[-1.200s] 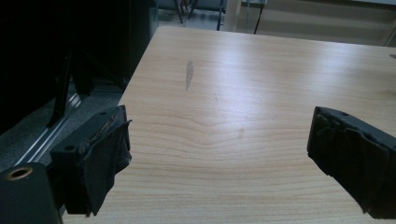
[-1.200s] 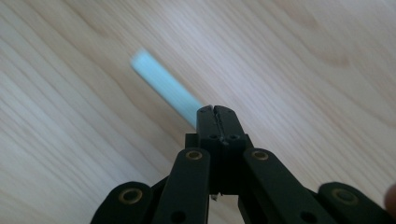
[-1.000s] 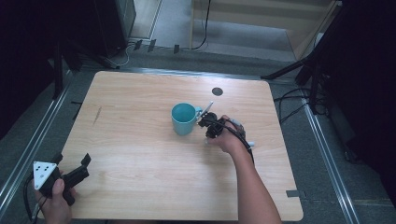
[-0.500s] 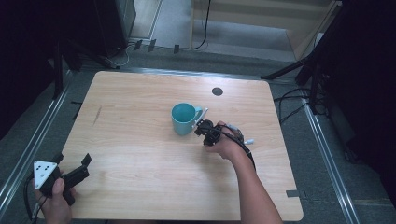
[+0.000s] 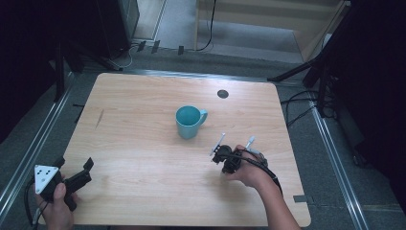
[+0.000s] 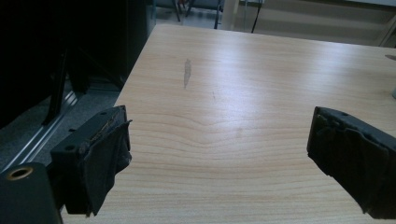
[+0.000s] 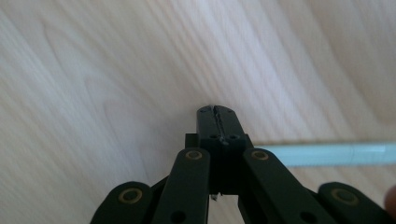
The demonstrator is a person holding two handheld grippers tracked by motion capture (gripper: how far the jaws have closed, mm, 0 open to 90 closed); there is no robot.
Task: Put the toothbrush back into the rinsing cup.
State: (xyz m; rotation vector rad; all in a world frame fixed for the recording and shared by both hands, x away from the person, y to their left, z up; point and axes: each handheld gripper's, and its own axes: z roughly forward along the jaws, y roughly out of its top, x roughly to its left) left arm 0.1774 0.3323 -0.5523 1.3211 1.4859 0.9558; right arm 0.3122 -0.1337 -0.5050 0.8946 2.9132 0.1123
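Note:
A teal mug (image 5: 190, 121) stands upright near the middle of the wooden table (image 5: 143, 96). My right gripper (image 5: 223, 155) is in front of and to the right of it, low over the wood, apart from the mug. Its jaws are shut (image 7: 217, 111), and a thin pale stick (image 7: 327, 154) runs out sideways from them. In the high view a pale stick (image 5: 218, 143) pokes out of the gripper and a second pale piece (image 5: 250, 142) shows by the hand; I cannot tell if they are one thing. My left gripper (image 5: 74, 165) rests open at the front left corner, with bare wood between its jaws (image 6: 219, 154).
A small black round hole (image 5: 222, 93) sits near the table's far edge. A dark streak (image 6: 187, 72) marks the wood at the left. Metal rails (image 5: 28, 153) run along both sides on the floor, with cables and dark stands beyond the right edge.
My right gripper has drawn back from beside the mug toward the front right, carrying the pale stick with it. The left gripper has stayed put.

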